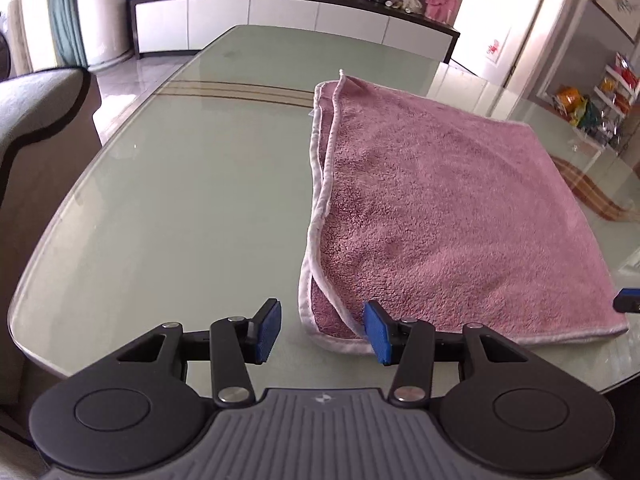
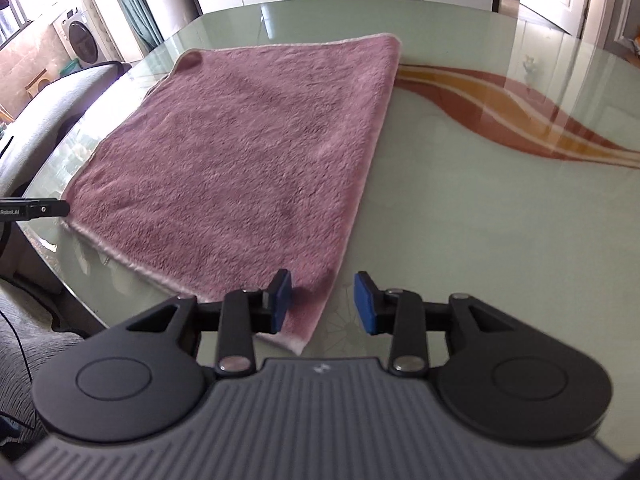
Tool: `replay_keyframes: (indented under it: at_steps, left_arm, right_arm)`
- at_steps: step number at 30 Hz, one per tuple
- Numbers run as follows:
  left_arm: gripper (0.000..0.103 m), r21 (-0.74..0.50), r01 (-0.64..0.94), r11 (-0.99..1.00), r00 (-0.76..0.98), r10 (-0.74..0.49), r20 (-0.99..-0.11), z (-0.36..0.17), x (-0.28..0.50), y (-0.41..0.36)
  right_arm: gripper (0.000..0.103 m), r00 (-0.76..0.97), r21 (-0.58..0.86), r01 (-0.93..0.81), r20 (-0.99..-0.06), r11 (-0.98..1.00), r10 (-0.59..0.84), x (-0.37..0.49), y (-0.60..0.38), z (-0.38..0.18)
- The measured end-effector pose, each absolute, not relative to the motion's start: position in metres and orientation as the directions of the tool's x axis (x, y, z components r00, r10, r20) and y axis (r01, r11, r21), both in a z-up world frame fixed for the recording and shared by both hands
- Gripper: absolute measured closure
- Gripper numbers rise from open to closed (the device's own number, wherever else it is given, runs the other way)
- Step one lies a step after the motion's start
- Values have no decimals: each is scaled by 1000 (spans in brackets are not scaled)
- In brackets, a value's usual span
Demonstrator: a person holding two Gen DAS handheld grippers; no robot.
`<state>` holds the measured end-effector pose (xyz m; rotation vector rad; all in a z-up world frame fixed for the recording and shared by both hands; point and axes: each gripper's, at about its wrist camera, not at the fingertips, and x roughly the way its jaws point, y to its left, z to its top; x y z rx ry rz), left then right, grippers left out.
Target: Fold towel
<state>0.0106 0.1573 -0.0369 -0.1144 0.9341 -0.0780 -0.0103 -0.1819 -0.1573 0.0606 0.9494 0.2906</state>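
Right now I'm seeing the pink towel [image 1: 440, 208] lying folded double on the glass table [image 1: 180, 200], its white-trimmed edges stacked along one side. My left gripper [image 1: 326, 330] is hovering released, jaws straddling the towel's near corner. My right gripper [image 2: 322, 304] is likewise unclenched over the opposite near corner, seemingly not pinching it.

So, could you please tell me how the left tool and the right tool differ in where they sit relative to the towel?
The left tool is at the towel's near left corner, where two hemmed layers show; the right tool is at the near right corner, along the smooth fold. The left tool's gap is mostly over the glass table; the right tool's gap frames the towel's edge. Both are open and hold nothing.
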Motion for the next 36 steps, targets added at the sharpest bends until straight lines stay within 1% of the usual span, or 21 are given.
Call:
replay_keyframes:
  at_steps: [6,13,18,20,22,26,31,36]
  left_arm:
    - [53,-79,57,995,585,-97,-805,-36,11,149]
    - [55,-69,68,995,585,-95,-805,-37,11,147]
    - [67,-83,74,994,588,-111,-801,-38,10,145]
    - [72,-96,73,993,588,-120,-800,-38,10,145]
    - [74,-102,73,992,587,-125,-799,-38,10,144]
    - [83,-134,65,989,580,-147,-801,-38,11,145]
    - [88,-191,43,981,573,-181,-799,-39,11,151]
    - [88,-231,32,972,569,-208,-795,-38,7,155]
  right_arm:
    - [69,538,200,-217,-792,956,288,-21,-187,-162]
    - [70,539,198,-224,-791,954,290,-28,-187,-161]
    - [74,535,203,-230,-790,952,298,-34,-185,-161]
    - [78,534,208,-231,-789,951,302,-36,-185,-161]
    - [83,534,212,-232,-787,949,307,-38,-185,-162]
    - [89,537,215,-233,-784,948,310,-39,-184,-163]
    - [95,549,226,-229,-773,947,318,-39,-185,-160]
    - [95,558,252,-233,-756,939,341,-41,-190,-152]
